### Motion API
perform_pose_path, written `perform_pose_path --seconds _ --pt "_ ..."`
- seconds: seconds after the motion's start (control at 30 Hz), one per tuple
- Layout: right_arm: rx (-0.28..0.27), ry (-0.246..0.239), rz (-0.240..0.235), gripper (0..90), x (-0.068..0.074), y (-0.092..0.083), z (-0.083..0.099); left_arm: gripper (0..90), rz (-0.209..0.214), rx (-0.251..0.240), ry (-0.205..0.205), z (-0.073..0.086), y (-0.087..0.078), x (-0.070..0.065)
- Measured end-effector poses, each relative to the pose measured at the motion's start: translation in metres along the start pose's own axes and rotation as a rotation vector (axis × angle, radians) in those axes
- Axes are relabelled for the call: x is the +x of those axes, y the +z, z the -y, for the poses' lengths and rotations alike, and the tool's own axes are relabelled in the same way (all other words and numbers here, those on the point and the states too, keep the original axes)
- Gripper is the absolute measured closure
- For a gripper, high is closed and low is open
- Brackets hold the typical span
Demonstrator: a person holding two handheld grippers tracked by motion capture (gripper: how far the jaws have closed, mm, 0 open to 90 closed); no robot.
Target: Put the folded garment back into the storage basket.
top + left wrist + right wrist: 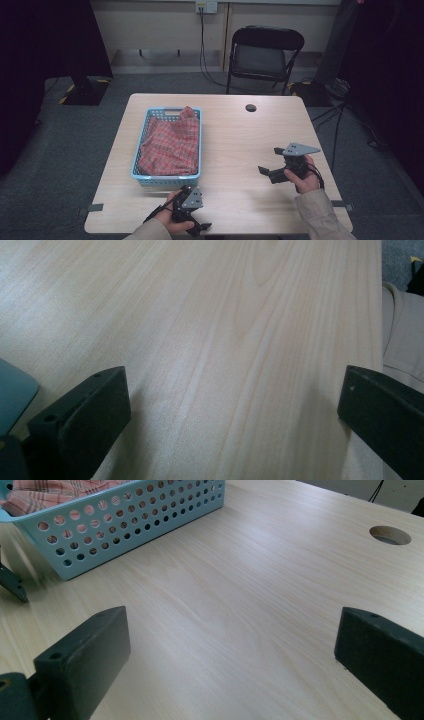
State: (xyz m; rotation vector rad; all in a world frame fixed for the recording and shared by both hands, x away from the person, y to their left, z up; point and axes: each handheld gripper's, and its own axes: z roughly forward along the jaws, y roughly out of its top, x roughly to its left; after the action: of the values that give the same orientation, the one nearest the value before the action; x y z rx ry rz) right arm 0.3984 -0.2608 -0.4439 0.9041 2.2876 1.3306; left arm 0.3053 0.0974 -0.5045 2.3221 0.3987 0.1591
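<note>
A: Right gripper (270, 161) sits low over the bare right half of the table (240, 135), jaws spread wide with nothing between them. Left gripper (200, 227) is at the near edge, just in front of the basket — also spread wide, also empty.

B: And the work itself?

A: The blue basket (141, 150) on the table's left half, with the red plaid cloth (170, 145) bundled inside it. The basket's long axis runs from the near edge toward the far one. The cloth lies along that same line, one corner peaked up against the far right rim.

B: What could go wrong, as you judge it?

A: The basket looks light. If a jaw grabs the cloth and pulls sideways rather than up, the fabric could drag on the rim and slide or tip the whole basket — the left gripper is close enough to brace it. A shallow pinch could also catch just one layer, so the cloth trails out and snags on the perforated wall (125, 522).
</note>
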Motion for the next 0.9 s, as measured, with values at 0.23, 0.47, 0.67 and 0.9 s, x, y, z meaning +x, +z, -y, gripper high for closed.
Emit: perform_pose_path --seconds 0.23,0.47,0.67,0.9 --pt "-0.002 0.012 0.009 0.6 -0.002 -0.004 0.005 0.0 0.000 0.000 0.000 0.000 0.000 0.000" --pt "-0.004 0.035 0.015 0.6 -0.008 -0.008 0.012 0.0 0.000 0.000 0.000 0.000 0.000 0.000" --pt "0.006 0.041 0.026 0.6 -0.010 -0.009 0.017 0.0 0.000 0.000 0.000 0.000 0.000 0.000" --pt "0.018 0.038 0.040 0.6 -0.012 -0.011 0.021 0.0 0.000 0.000 0.000 0.000 0.000 0.000"
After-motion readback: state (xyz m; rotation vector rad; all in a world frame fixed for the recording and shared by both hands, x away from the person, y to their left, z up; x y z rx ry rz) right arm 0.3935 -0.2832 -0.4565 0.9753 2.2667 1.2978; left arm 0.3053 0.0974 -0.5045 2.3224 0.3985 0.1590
